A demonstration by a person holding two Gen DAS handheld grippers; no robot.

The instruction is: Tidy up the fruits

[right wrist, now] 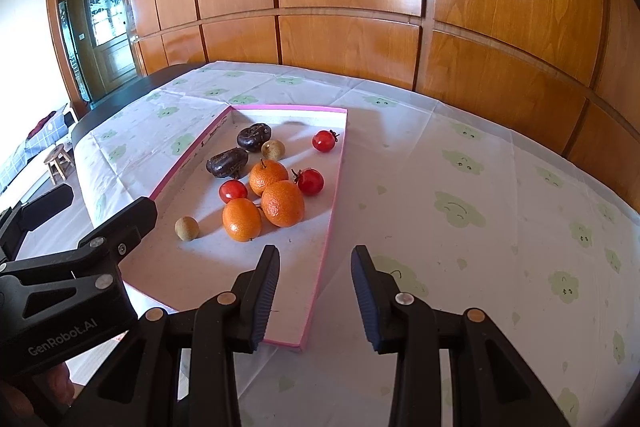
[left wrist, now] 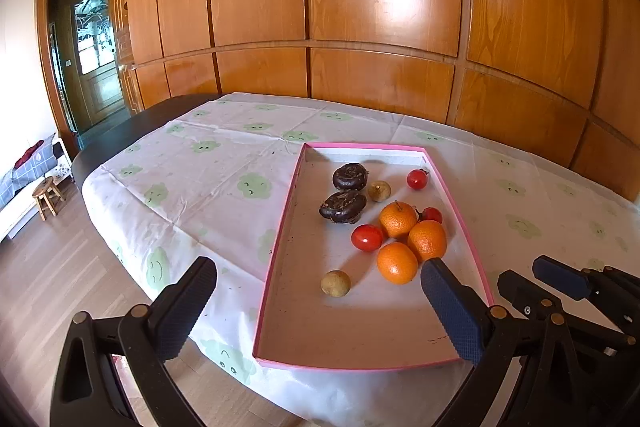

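Note:
A shallow pink-rimmed tray [left wrist: 281, 227] [right wrist: 334, 211] lies on the tablecloth. It holds three oranges [left wrist: 397, 263] [right wrist: 241, 219], three cherry tomatoes [left wrist: 367, 237] [right wrist: 233, 190], two dark water chestnuts [left wrist: 343, 207] [right wrist: 227, 163] and two brownish longans [left wrist: 335, 283] [right wrist: 187, 228]. My left gripper [left wrist: 320, 267] [right wrist: 96, 205] is wide open above the tray's near end, with the near longan just ahead between its fingers and untouched. My right gripper [right wrist: 316, 255] [left wrist: 534, 277] hovers over the tray's near right rim, jaws partly apart and nothing between them.
A white tablecloth [right wrist: 460, 187] with green cloud faces covers the dark table. Wooden wall panels [left wrist: 360, 7] stand right behind it. The table's left edge drops to a wood floor with a small stool [left wrist: 47, 195] and a doorway [left wrist: 92, 51] beyond.

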